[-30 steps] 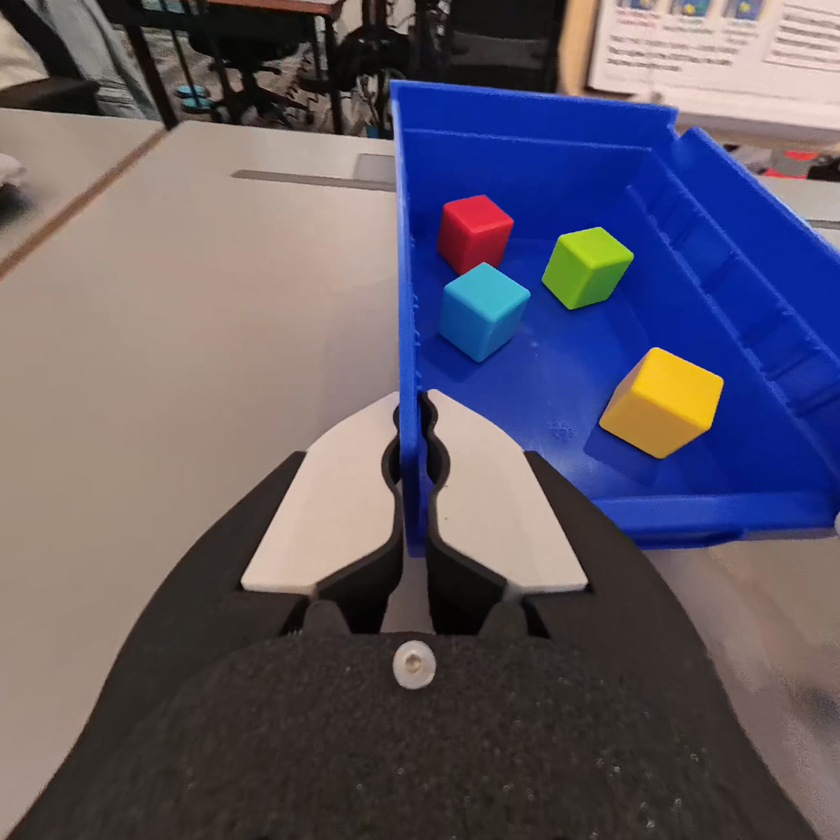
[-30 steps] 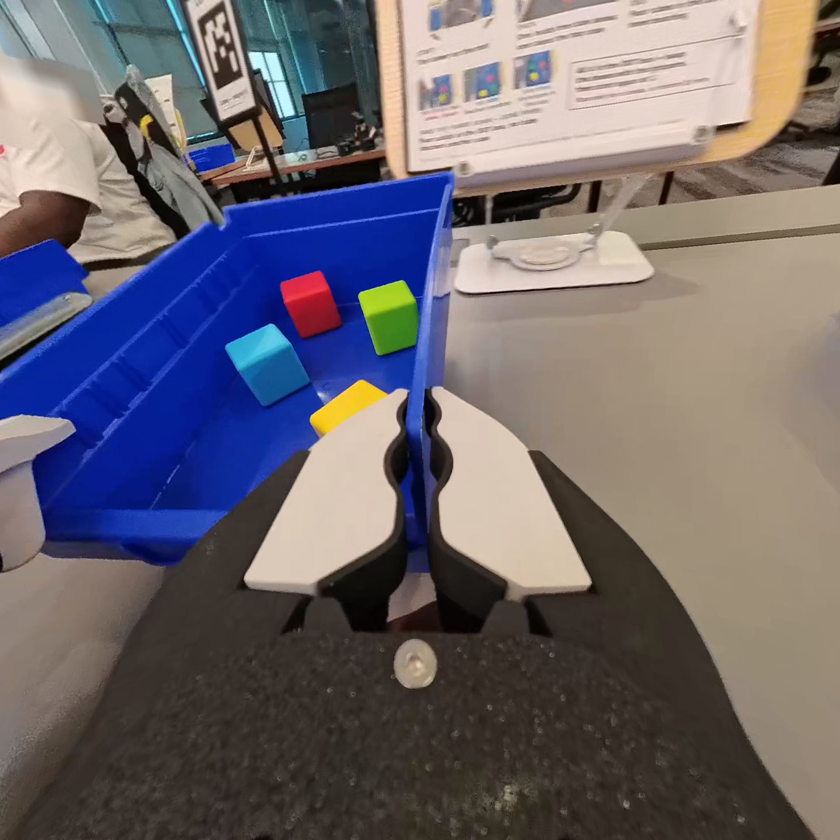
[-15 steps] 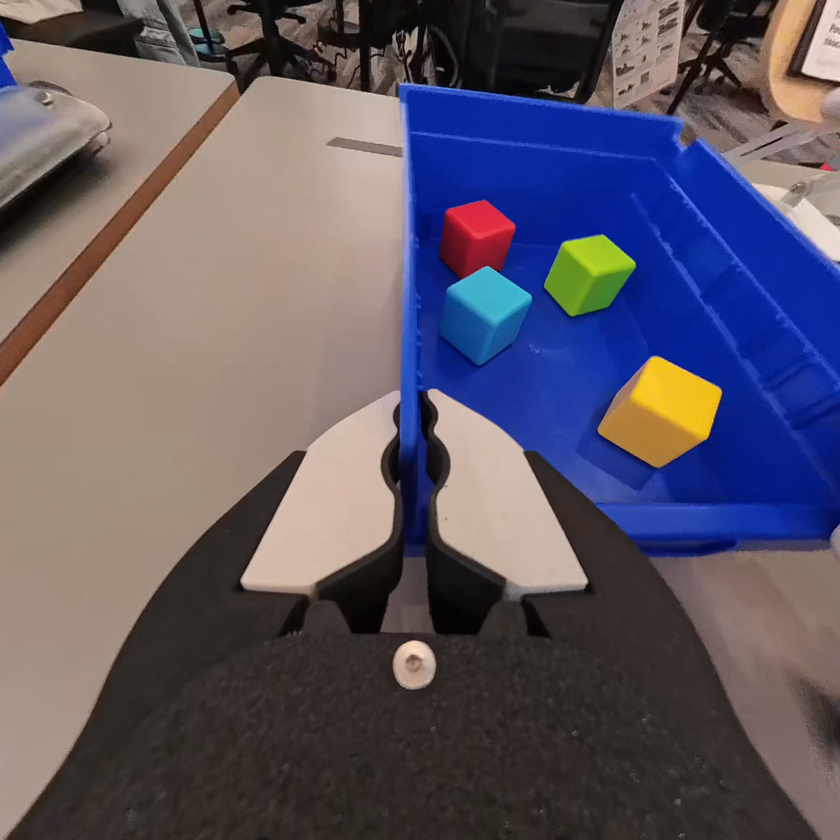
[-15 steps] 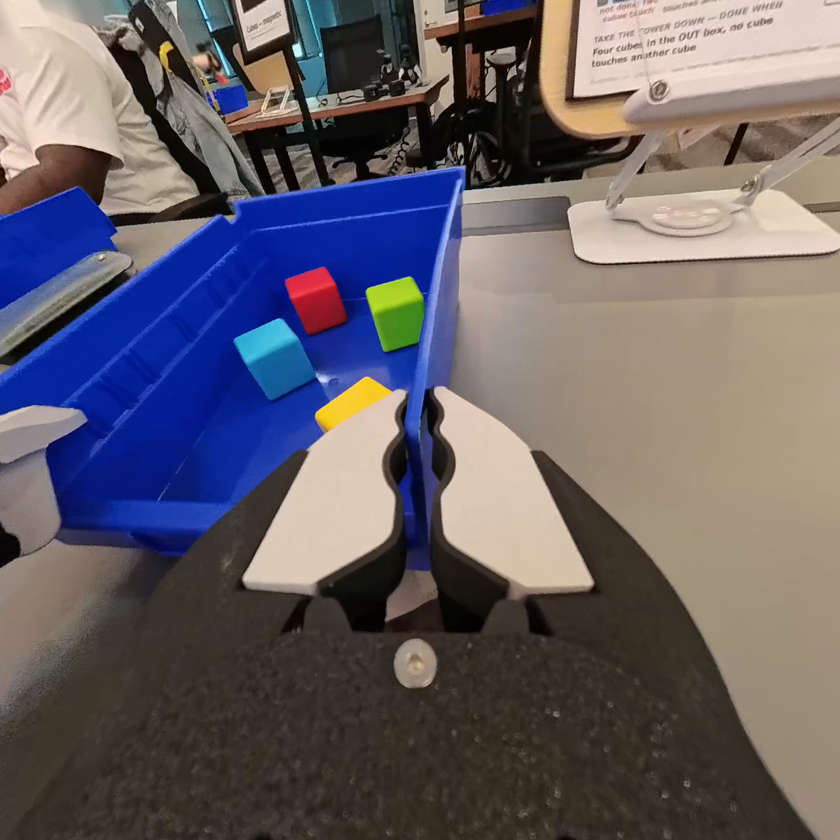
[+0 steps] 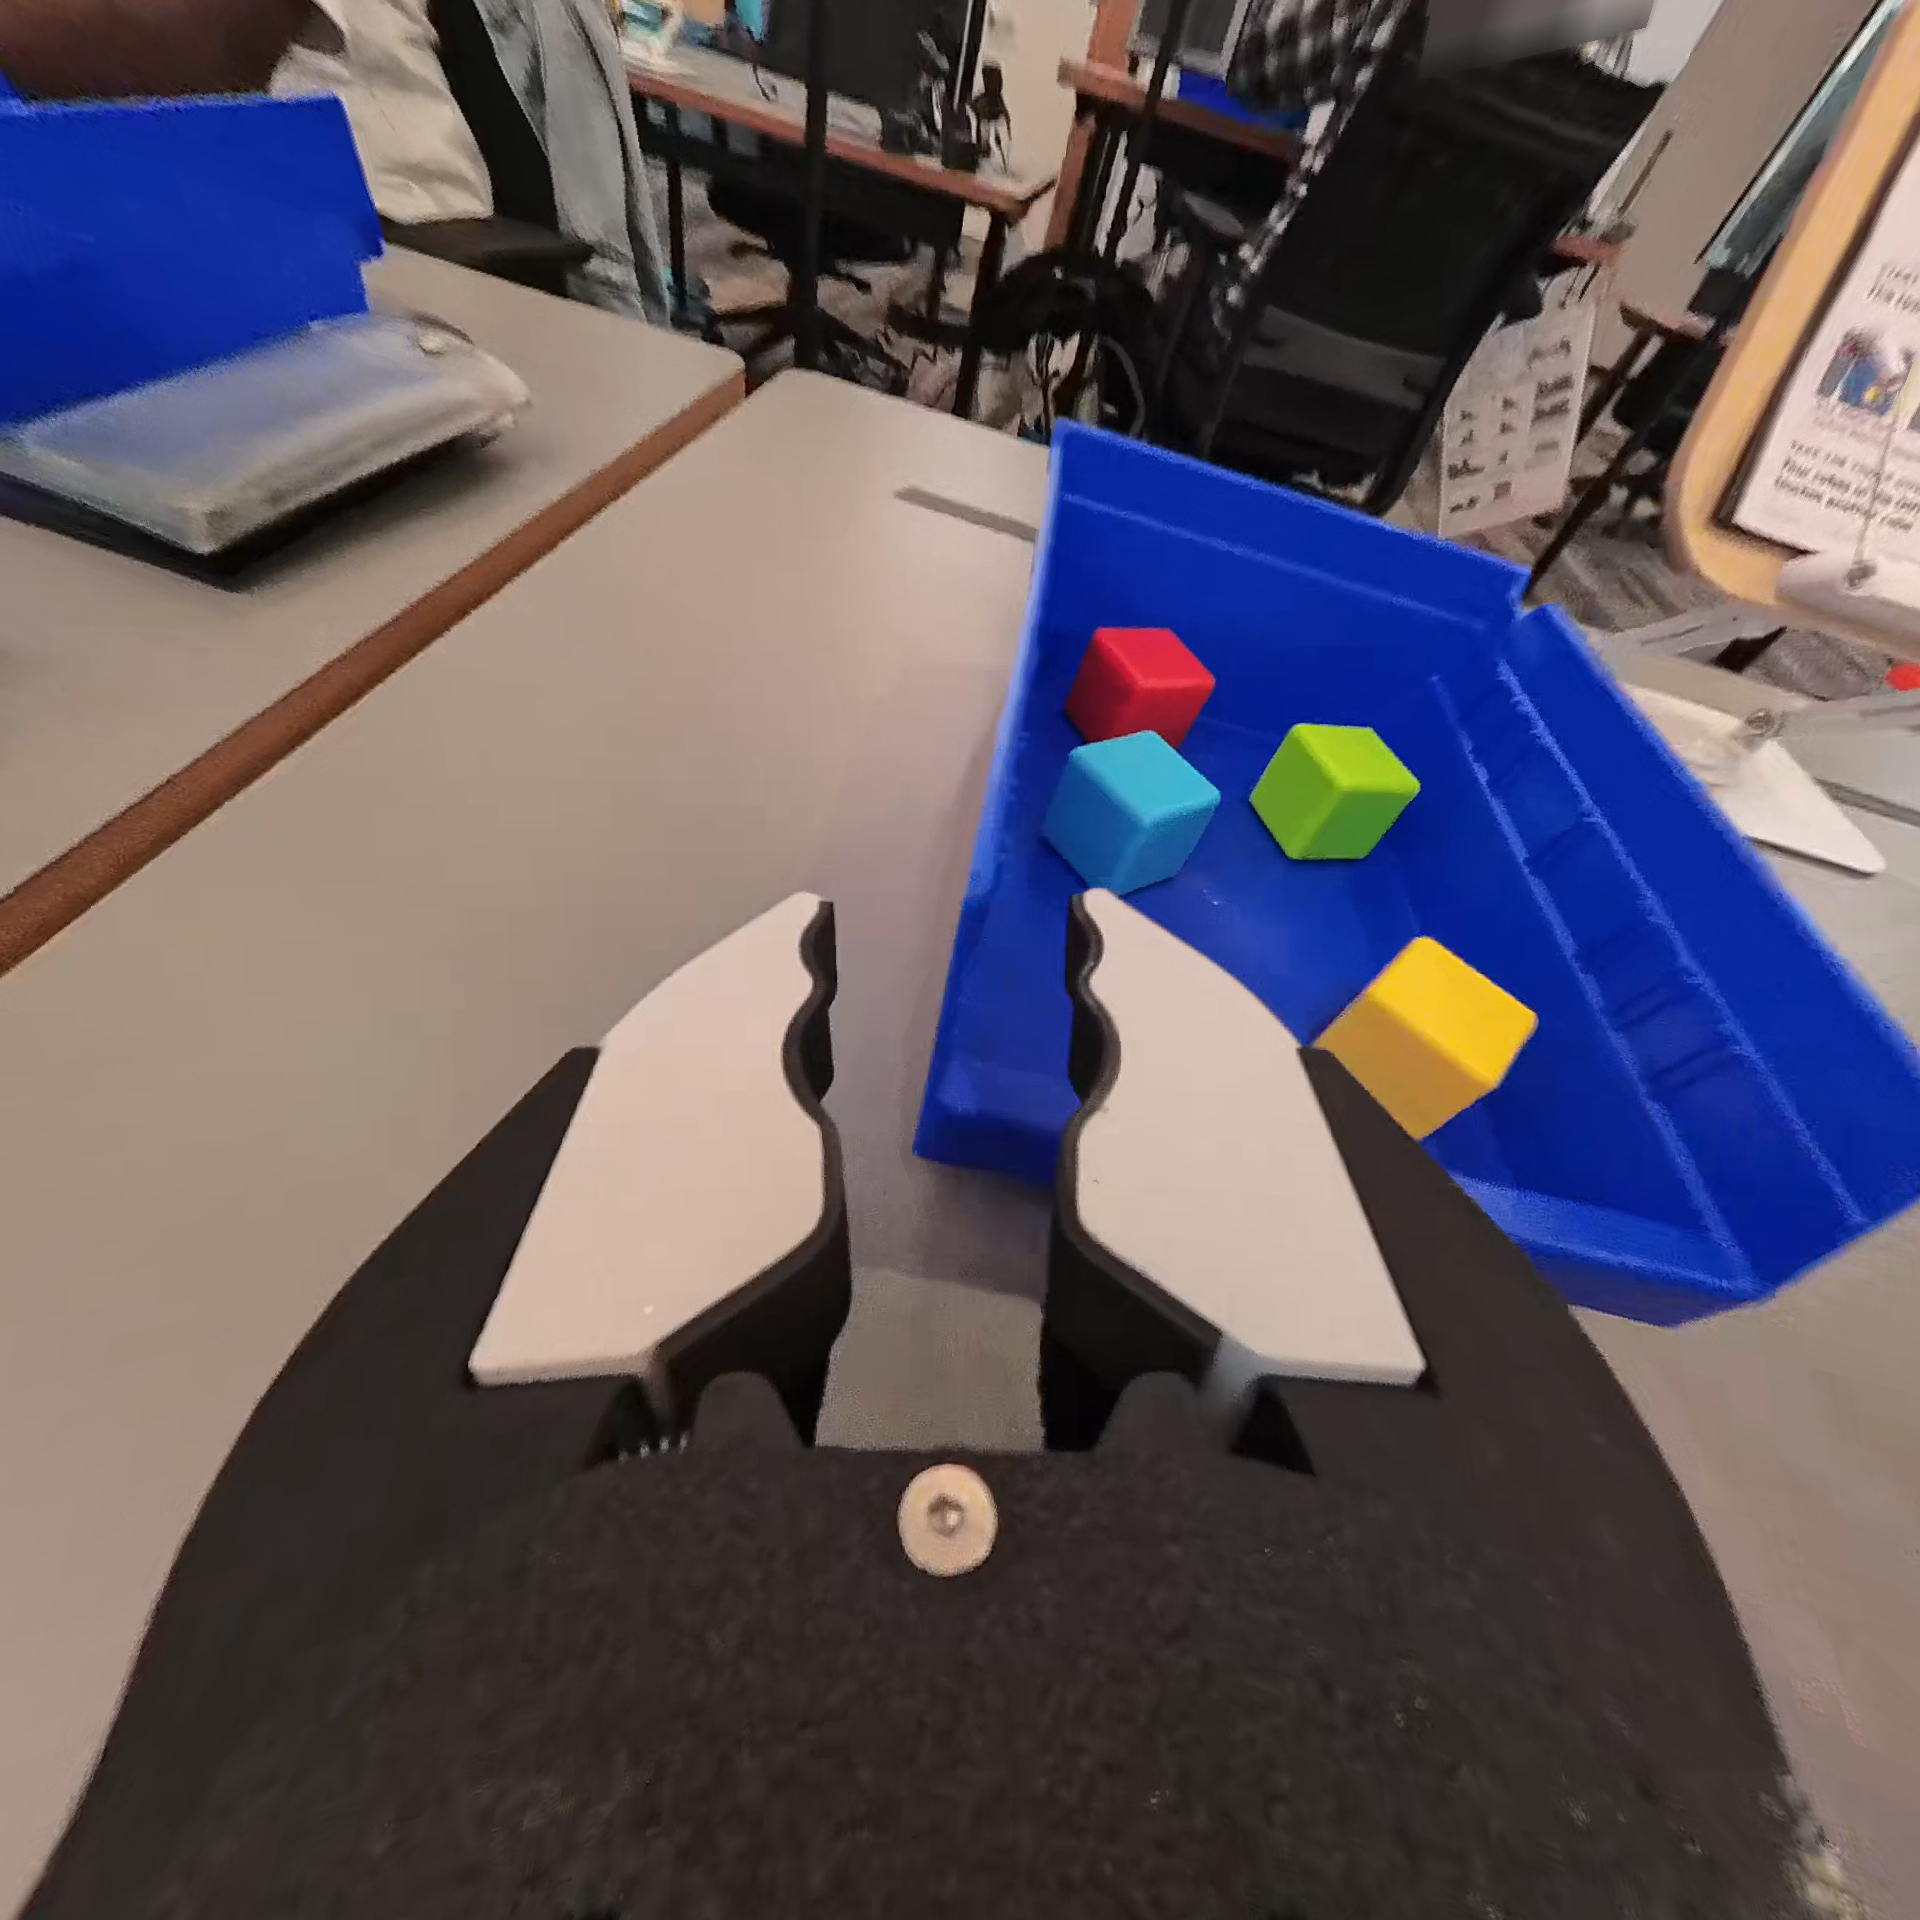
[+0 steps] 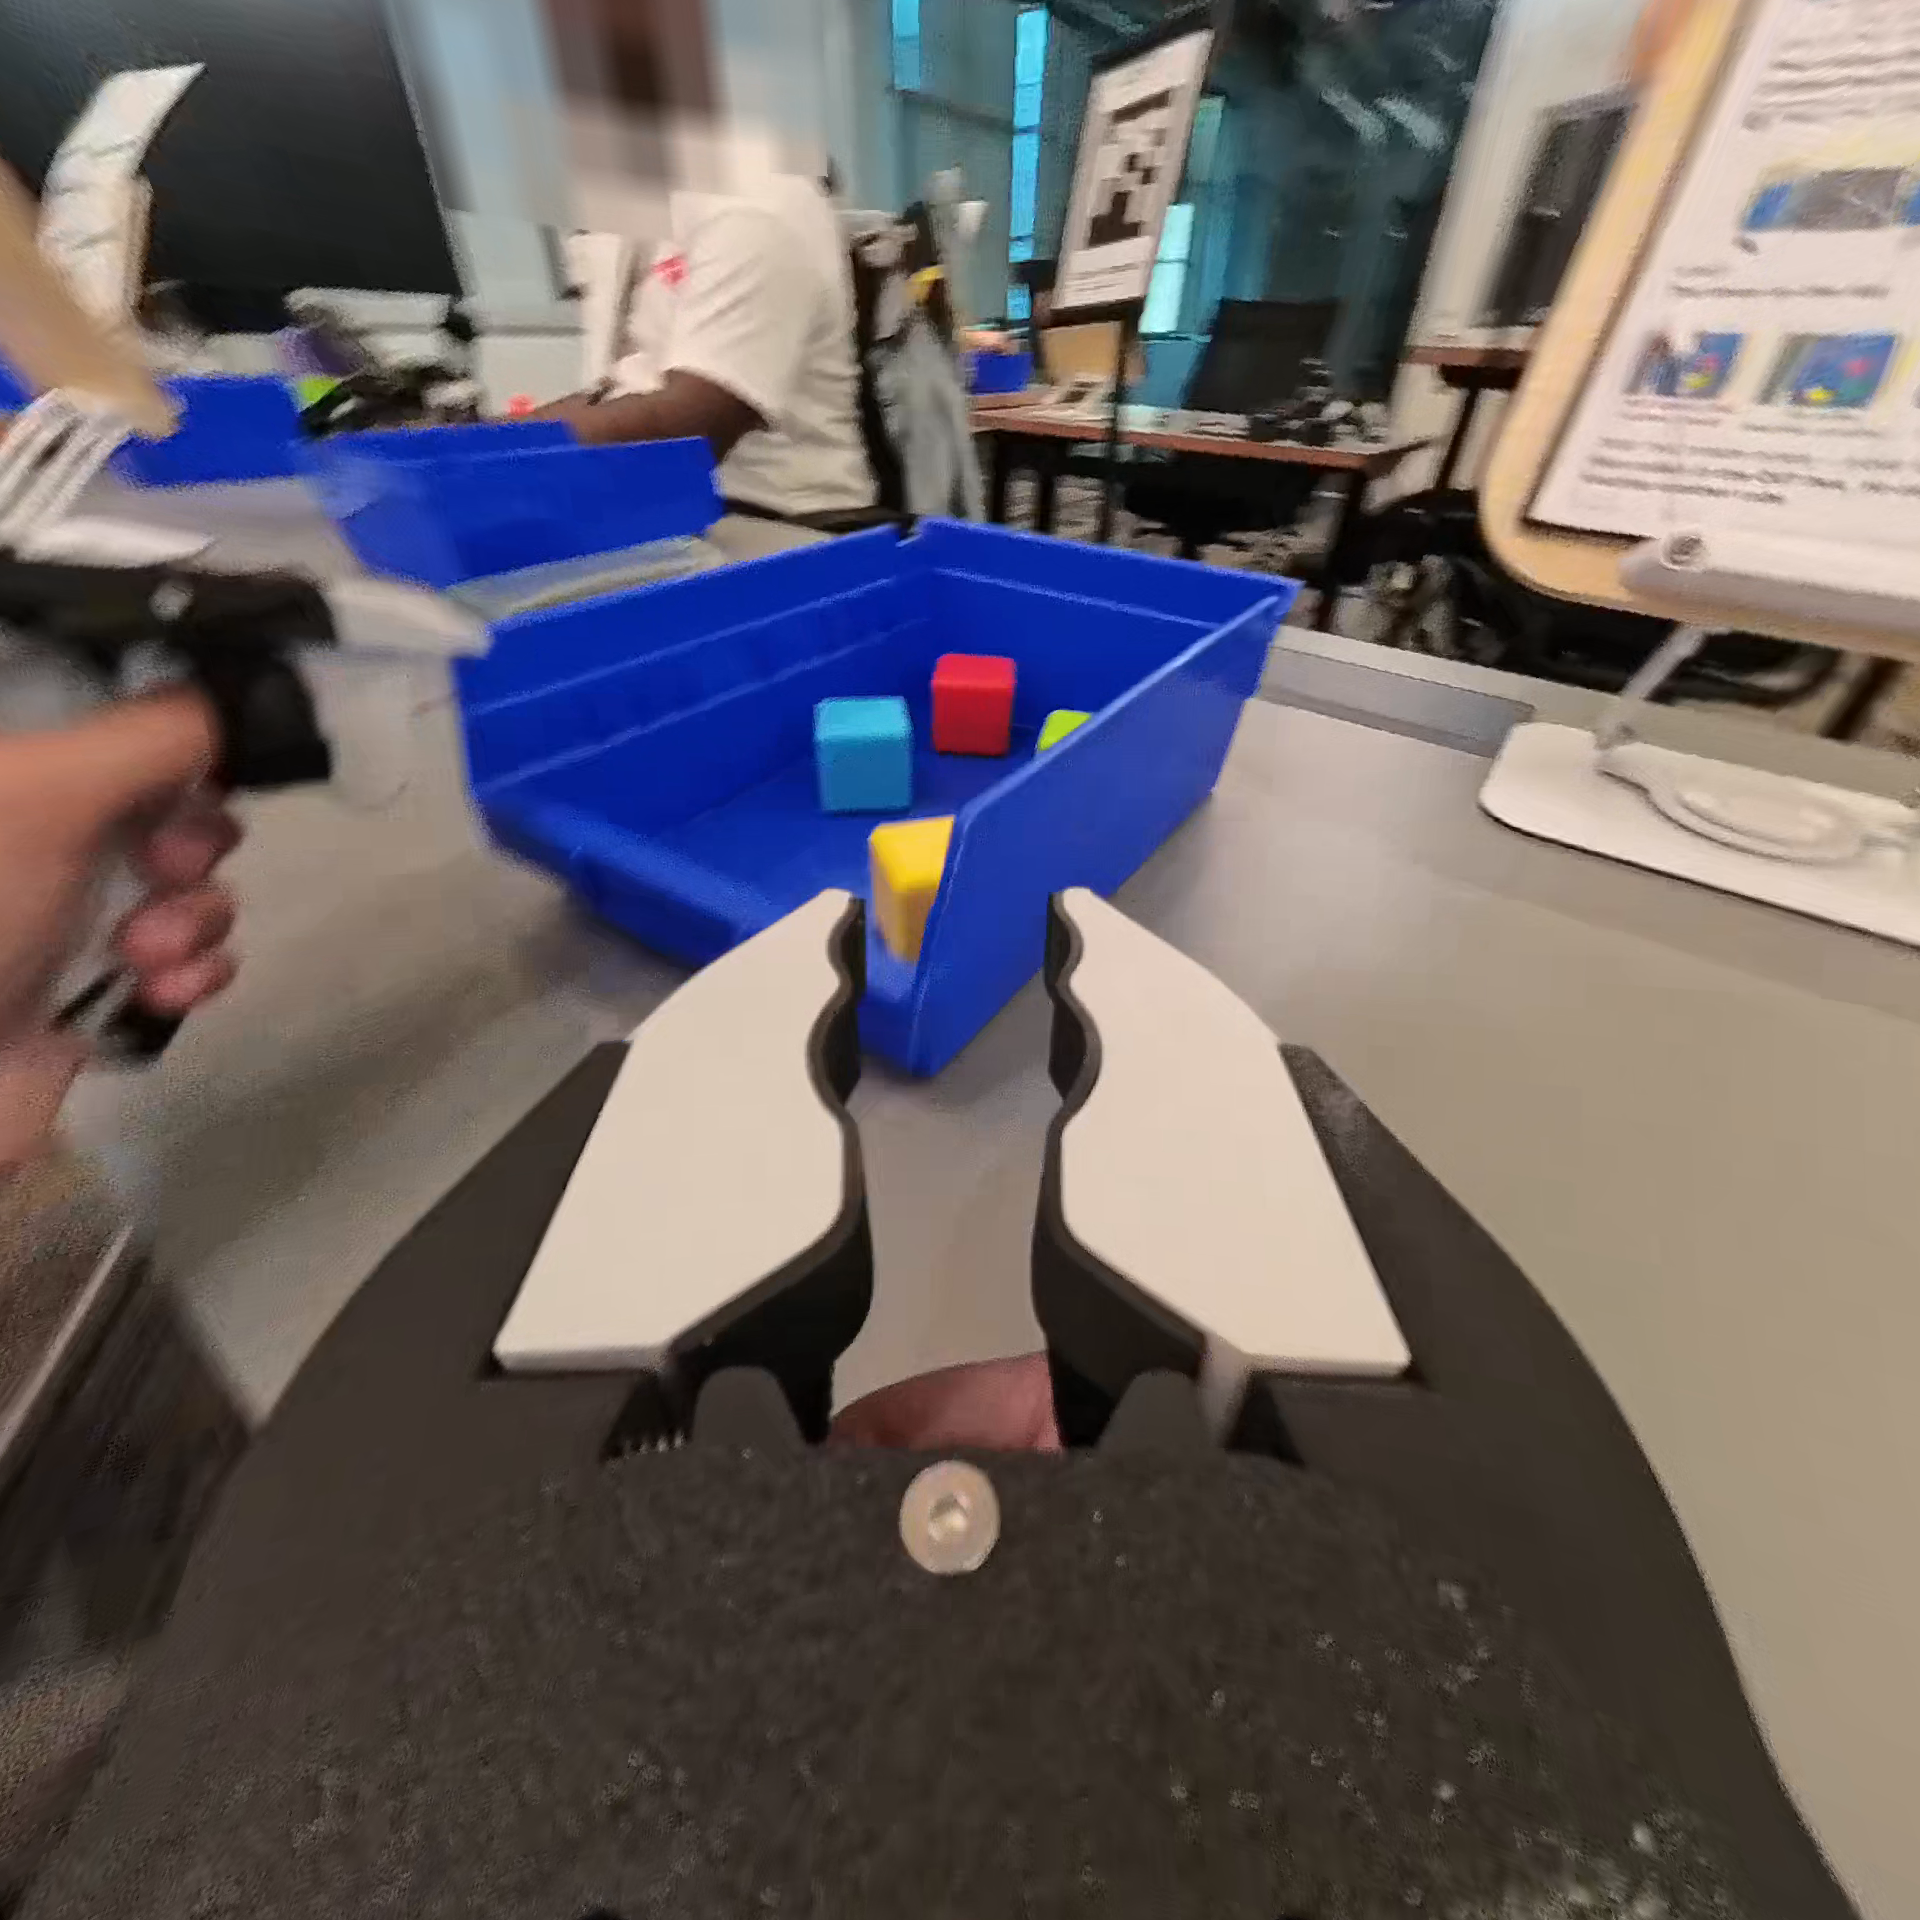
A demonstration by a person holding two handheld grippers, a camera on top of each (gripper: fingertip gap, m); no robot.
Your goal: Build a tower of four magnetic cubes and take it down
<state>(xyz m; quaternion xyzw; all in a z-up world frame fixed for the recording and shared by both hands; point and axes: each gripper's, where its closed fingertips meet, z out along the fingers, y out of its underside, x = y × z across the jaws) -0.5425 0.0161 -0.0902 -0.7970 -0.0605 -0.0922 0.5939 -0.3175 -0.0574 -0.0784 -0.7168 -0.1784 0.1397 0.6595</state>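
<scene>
The four cubes lie loose in the blue bin (image 5: 1621, 997) on the grey bench (image 5: 520, 935), none stacked and none touching. The red cube (image 5: 1140, 683) sits nearest the far wall, the cyan cube (image 5: 1130, 808) just in front of it, the green cube (image 5: 1334, 792) to their right, and the yellow cube (image 5: 1425, 1031) nearest the bin's low front lip. The left gripper (image 5: 948, 914) hovers with its fingers (image 5: 675, 1143) spread and empty — the bin's near left corner shows in the gap between them, the cyan cube just beyond the right fingertip. The right gripper (image 6: 951, 906) is likewise released and holds nothing; the bin's near right corner lies beyond its tips, with the yellow cube behind that wall. In the right wrist view the left gripper appears blurred at far left, gripped by a hand (image 6: 94, 862).
</scene>
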